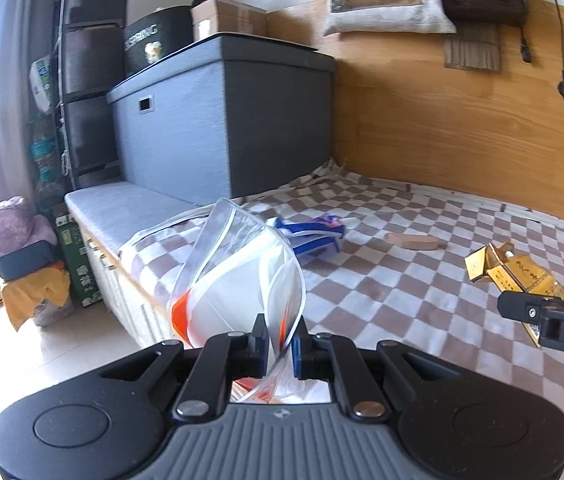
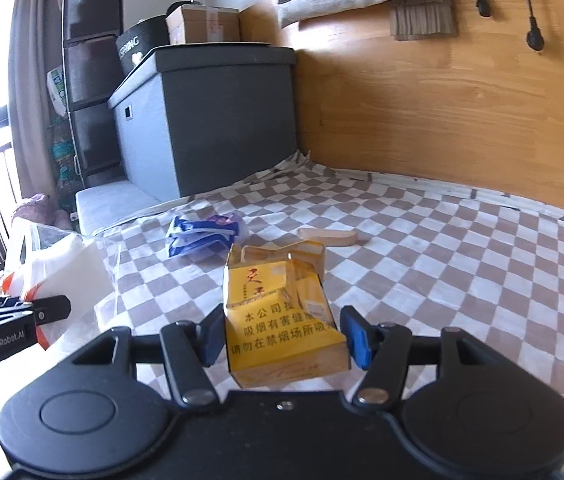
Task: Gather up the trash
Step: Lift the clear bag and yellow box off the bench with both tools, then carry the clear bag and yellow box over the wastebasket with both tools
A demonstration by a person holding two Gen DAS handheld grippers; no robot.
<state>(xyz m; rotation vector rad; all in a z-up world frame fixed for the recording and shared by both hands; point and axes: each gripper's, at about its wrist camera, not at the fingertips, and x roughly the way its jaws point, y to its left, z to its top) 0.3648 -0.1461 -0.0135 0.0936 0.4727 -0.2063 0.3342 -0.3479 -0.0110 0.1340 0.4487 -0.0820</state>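
Note:
My left gripper (image 1: 280, 344) is shut on the rim of a clear and white plastic bag (image 1: 238, 280) with orange marks, held open at the bed's left edge; the bag also shows in the right wrist view (image 2: 66, 276). My right gripper (image 2: 282, 340) is shut on a crumpled yellow cigarette pack (image 2: 278, 312), held above the checkered bedsheet (image 2: 441, 260); the pack also shows in the left wrist view (image 1: 521, 272). A blue wrapper (image 2: 202, 234) and a tan wooden piece (image 2: 329, 237) lie on the sheet further ahead.
A grey storage box (image 1: 222, 120) stands at the bed's far left corner, with a cardboard box (image 1: 226, 16) on top. A wooden wall panel (image 1: 461, 128) runs behind the bed. Dark drawers (image 1: 90, 60) and floor clutter sit to the left.

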